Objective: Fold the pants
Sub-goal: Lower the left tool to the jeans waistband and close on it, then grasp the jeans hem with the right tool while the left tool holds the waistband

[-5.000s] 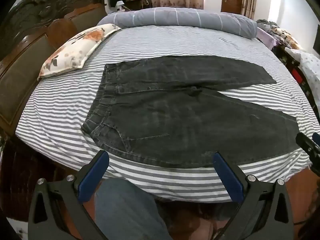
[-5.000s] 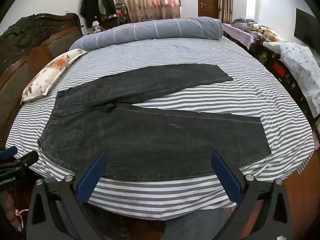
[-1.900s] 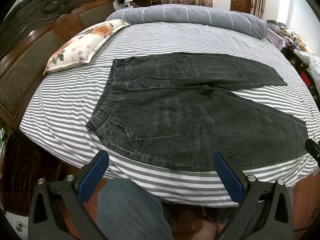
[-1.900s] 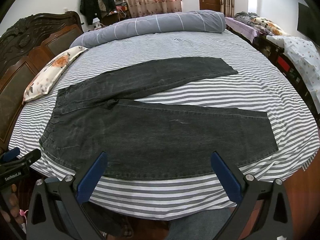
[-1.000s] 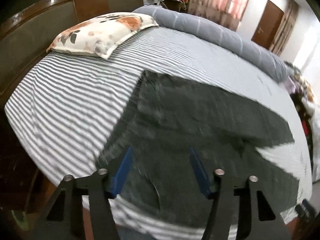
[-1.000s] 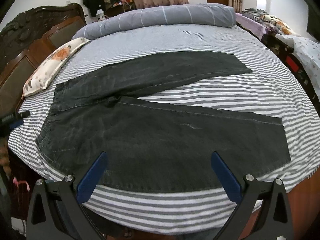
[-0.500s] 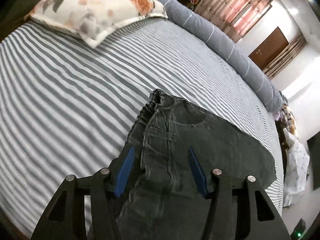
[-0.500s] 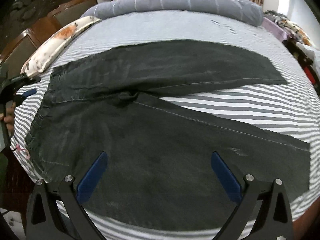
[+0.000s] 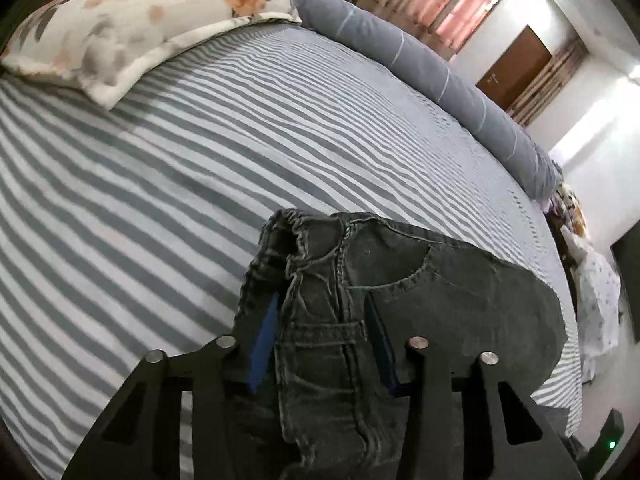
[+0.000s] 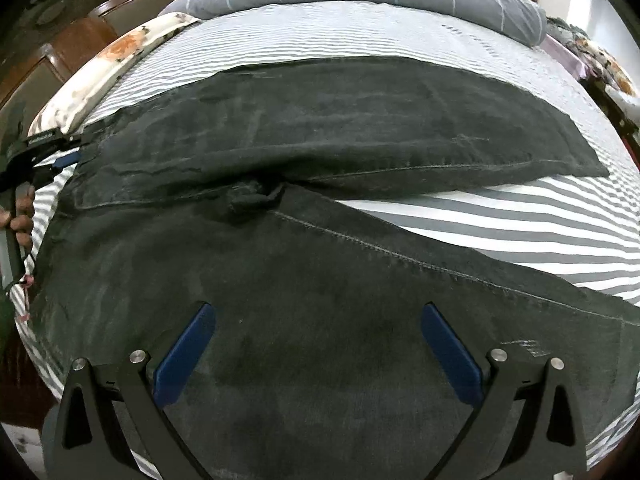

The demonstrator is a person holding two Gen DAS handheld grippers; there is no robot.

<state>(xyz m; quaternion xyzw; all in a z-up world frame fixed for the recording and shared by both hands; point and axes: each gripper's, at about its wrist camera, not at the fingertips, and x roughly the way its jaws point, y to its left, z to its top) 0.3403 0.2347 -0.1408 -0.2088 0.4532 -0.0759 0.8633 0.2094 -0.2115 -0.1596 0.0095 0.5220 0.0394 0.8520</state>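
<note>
Black denim pants [image 10: 320, 128] lie flat on the striped bed [image 10: 520, 216], legs spread to the right and waist to the left. In the left wrist view my left gripper [image 9: 320, 300] straddles the far corner of the waistband [image 9: 316, 272]. Its jaws are closing, and a bunched ridge of denim stands between the blue pads [image 9: 264, 340]. The right wrist view shows that same gripper [image 10: 60, 152] at the left edge, held by a hand [image 10: 18, 216]. My right gripper [image 10: 318, 312] hovers wide open just above the near leg, with nothing between its fingers.
A floral pillow [image 9: 120, 20] lies at the bed's far left by the wooden headboard [image 10: 60, 40]. A rolled grey duvet [image 9: 400, 52] runs along the far edge. Bare striped sheet [image 9: 140, 200] spreads left of the waistband. Cluttered furniture [image 10: 608, 68] stands to the right.
My left gripper has come down onto the waistband corner and its jaws have narrowed around a fold of denim. The right gripper has sunk closer to the near leg and stays wide open.
</note>
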